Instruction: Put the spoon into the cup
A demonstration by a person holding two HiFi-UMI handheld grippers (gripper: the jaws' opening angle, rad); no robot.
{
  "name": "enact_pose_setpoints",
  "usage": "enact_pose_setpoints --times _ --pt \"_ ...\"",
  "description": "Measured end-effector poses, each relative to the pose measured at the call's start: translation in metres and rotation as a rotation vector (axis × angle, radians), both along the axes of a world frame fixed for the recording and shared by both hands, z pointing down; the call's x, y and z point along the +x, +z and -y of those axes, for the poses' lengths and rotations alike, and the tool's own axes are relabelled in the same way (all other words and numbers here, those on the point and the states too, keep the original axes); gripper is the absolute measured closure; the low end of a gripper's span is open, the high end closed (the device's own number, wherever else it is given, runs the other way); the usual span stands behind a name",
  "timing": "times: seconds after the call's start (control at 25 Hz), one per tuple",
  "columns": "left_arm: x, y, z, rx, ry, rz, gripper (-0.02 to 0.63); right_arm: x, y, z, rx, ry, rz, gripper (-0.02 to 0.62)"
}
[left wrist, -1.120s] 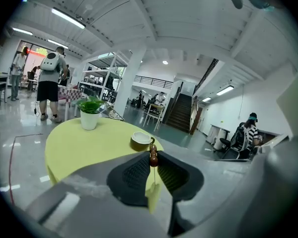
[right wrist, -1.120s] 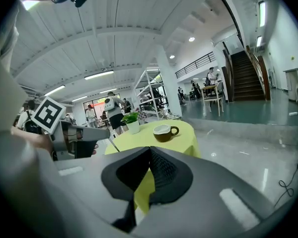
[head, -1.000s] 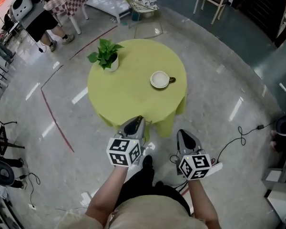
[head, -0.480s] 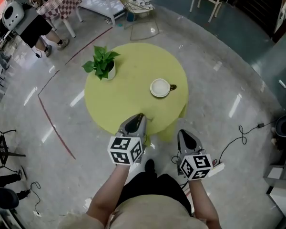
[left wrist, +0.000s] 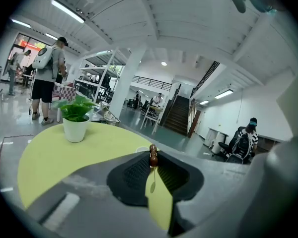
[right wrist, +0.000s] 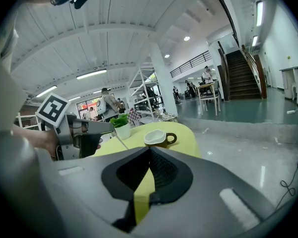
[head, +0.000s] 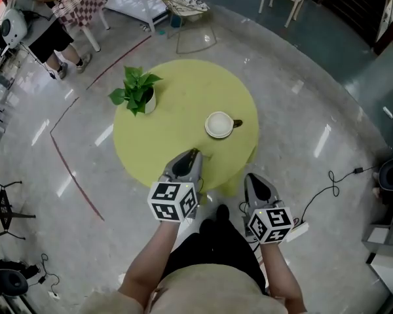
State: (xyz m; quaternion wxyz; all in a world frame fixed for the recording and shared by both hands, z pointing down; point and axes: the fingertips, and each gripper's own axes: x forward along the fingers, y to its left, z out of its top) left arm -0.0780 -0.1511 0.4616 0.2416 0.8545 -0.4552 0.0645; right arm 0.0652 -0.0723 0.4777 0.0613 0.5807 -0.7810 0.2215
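A white cup (head: 219,124) with a brown outside and handle stands on the right half of the round yellow-green table (head: 177,103). My left gripper (head: 191,154) hangs over the table's near edge, short of the cup and to its left. It is shut on a thin spoon (left wrist: 152,155) whose brown beaded end stands up between the jaws. In the right gripper view the spoon (right wrist: 120,142) juts out of the left gripper's tip, with the cup (right wrist: 157,138) beyond. My right gripper (head: 252,178) is off the table's near right edge, above the floor, shut and empty (right wrist: 149,151).
A potted green plant (head: 139,90) in a white pot stands on the table's left side. Polished floor surrounds the table, with a black cable (head: 334,178) at the right and a red line (head: 72,169) at the left. A person (head: 36,15), chairs and racks are at the back.
The table and cup have drawn nearer. Both grippers moved forward with the person; the left one now reaches over the table's near edge. Jaws unchanged.
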Motion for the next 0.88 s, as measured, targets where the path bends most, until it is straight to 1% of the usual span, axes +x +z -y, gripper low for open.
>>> enact_pose_setpoints --times 0.4,0.64,0.88 --pt "0.009 -0.011 0.035 0.015 -0.032 -0.022 0.558 0.008 -0.001 0.032 -0.003 -0.034 0.0 0.594" --pt "0.016 -0.019 0.06 0.029 -0.061 -0.023 0.557 0.018 -0.003 0.056 -0.001 -0.06 0.007 0.594" --pt "0.027 -0.017 0.081 0.022 -0.072 -0.01 0.558 0.031 -0.003 0.076 -0.005 -0.07 0.017 0.594"
